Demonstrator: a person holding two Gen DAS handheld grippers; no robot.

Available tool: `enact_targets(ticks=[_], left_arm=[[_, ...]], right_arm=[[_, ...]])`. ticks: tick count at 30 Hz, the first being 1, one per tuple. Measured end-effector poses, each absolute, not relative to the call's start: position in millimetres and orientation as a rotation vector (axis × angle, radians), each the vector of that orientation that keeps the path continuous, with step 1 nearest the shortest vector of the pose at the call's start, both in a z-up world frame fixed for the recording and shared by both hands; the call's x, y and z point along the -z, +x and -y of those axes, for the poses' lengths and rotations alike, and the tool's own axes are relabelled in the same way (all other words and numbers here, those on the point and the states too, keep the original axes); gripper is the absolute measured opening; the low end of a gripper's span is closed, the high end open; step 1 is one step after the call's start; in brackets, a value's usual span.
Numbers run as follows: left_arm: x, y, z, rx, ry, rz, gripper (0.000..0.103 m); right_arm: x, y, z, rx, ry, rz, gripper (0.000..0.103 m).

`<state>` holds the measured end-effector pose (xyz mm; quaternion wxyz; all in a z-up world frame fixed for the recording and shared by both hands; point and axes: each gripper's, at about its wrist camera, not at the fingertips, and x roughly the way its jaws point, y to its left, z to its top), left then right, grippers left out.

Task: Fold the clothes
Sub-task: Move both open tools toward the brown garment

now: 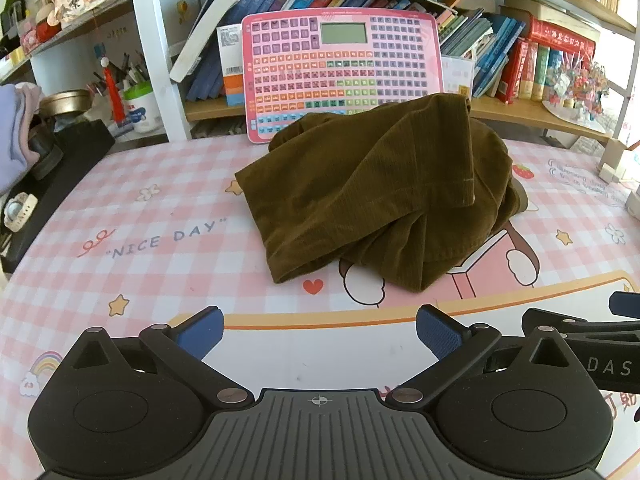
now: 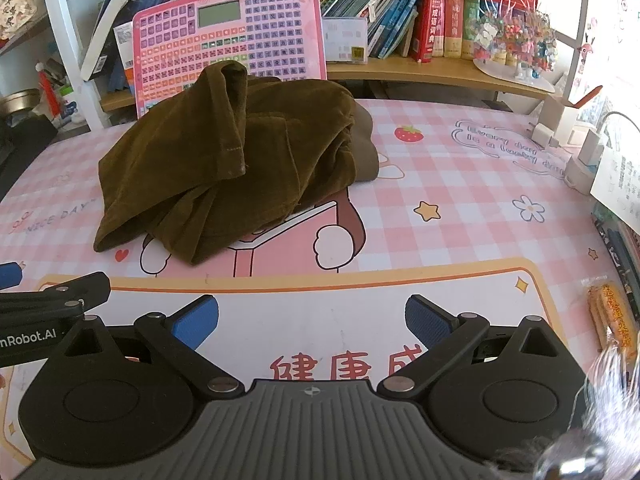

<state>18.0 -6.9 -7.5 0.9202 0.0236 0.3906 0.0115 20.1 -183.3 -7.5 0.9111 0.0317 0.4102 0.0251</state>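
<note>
My left tongs (image 1: 319, 334) and right tongs (image 2: 311, 322) both stand apart and hold nothing, low over the near part of the desk (image 2: 460, 208). Ahead of them, the brown corduroy garment (image 1: 380, 196) lies crumpled mid-desk on the pink checked mat. Its long axis I cannot tell; one hemmed flap drapes over the top towards me. The heap hides its far side and part of the pink keyboard board (image 1: 340, 64) behind.

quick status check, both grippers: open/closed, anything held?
Left gripper: open, empty, short of the brown garment.
Right gripper: open, empty, also short of it.
</note>
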Motion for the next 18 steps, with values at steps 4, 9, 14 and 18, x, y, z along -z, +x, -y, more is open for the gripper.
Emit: enact_targets(ticks=[4, 9, 14, 18], left_arm=[[7.4, 17.6, 6.3, -0.025, 0.052, -0.804, 0.103], [7.8, 16.7, 5.1, -0.011, 0.054, -0.811, 0.103], [9.4, 17.5, 7.9, 0.005, 0.06, -0.819, 0.103], [10.6, 18.4, 12.1, 0.021, 0.063, -0.826, 0.103]], right_arm=[[8.8, 20.9, 182.7, -0.056, 0.07, -0.85, 0.101], [11.5, 21.5, 181.9, -0.056, 0.081, -0.86, 0.101], [14.5, 21.7, 183.4, -0.051, 0.09, -0.871, 0.101], [16.1, 20.5, 187.8, -0.041, 0.102, -0.874, 0.101]])
